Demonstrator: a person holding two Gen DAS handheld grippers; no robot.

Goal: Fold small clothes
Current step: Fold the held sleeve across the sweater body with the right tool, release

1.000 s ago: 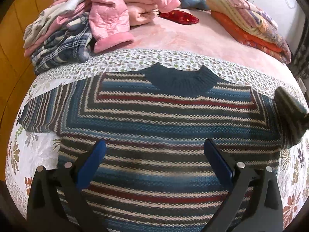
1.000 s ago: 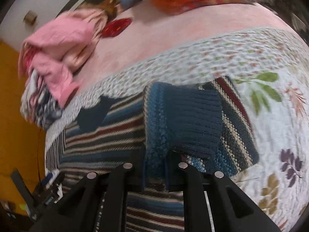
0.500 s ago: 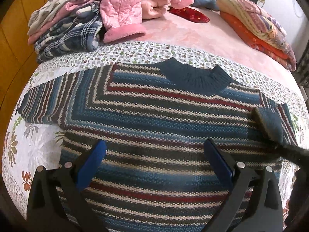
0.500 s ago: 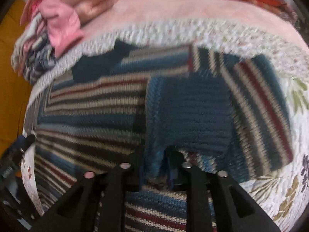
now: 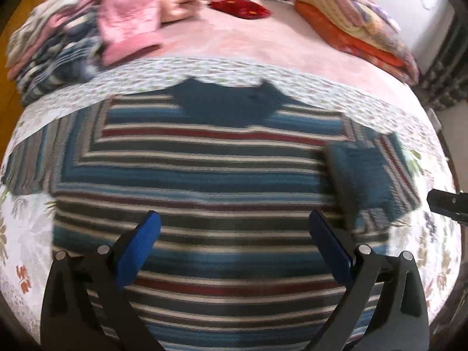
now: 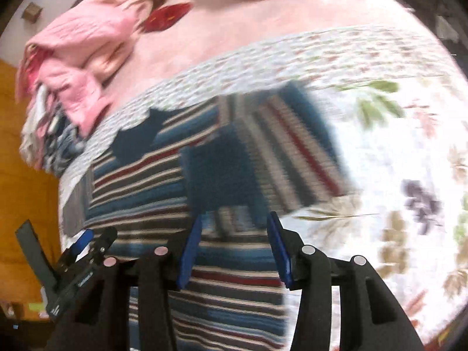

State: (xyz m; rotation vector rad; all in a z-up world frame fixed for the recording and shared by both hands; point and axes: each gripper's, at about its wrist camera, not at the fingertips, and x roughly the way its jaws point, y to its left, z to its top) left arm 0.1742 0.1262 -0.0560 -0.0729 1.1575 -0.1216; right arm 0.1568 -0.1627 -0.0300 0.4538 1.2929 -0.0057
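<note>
A small striped knit sweater (image 5: 204, 175) in blue, red, cream and grey lies flat on the floral bedspread, dark blue collar away from me. Its right sleeve (image 5: 371, 172) is folded inward onto the body, cuff down; the left sleeve (image 5: 26, 163) still stretches out. My left gripper (image 5: 234, 234) hovers open over the sweater's lower body, nothing between its blue pads. In the right wrist view my right gripper (image 6: 234, 239) is open just below the folded sleeve (image 6: 257, 161), clear of the cloth. The left gripper (image 6: 79, 248) shows at that view's lower left.
A pile of pink and plaid clothes (image 5: 87, 29) sits at the back left of the bed. Folded orange and striped blankets (image 5: 351, 29) lie at the back right, a red item (image 5: 242, 7) between them. The floral bedspread (image 6: 395, 175) extends right of the sweater.
My right gripper carried the right sleeve inward onto the sweater body, then opened and let it go, backing off slightly. The left gripper stayed open over the hem.
</note>
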